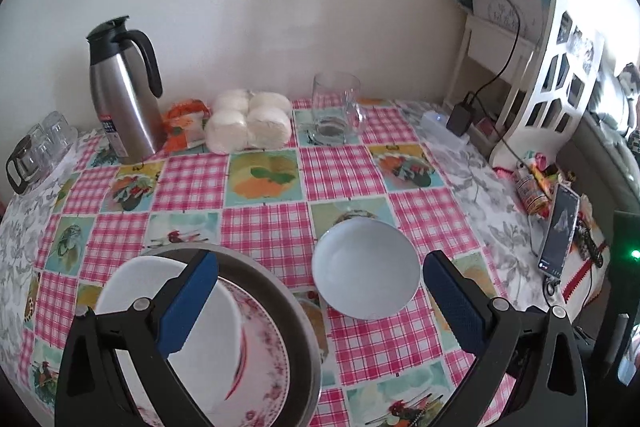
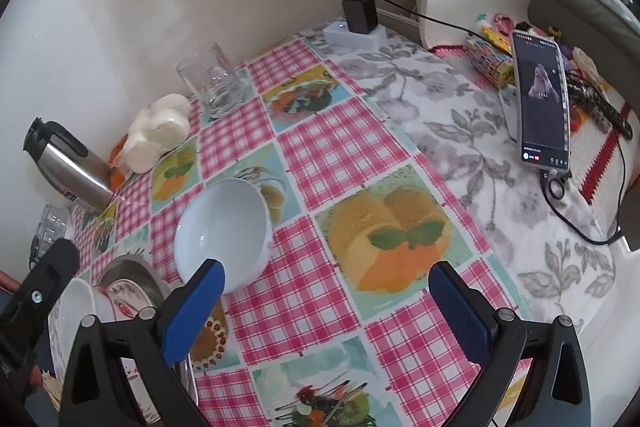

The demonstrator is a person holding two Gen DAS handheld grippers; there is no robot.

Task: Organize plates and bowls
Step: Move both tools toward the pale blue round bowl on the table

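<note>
Two grippers hang over the counter (image 1: 280,227) with its pink checked oilcloth, both with blue pads spread wide and nothing between them. The left gripper (image 1: 320,303) is above a stack at the near edge: a steel pan (image 1: 304,339) holding a floral-rimmed plate (image 1: 264,347) with a white plate (image 1: 132,291) on top. Just beside the stack sits a white bowl (image 1: 366,269), upright and alone. The right gripper (image 2: 326,311) points at bare cloth, the bowl just past its left pad. A thermos jug (image 1: 124,99), wrapped buns (image 1: 250,125) and a glass mug (image 1: 334,109) stand along the wall.
</note>
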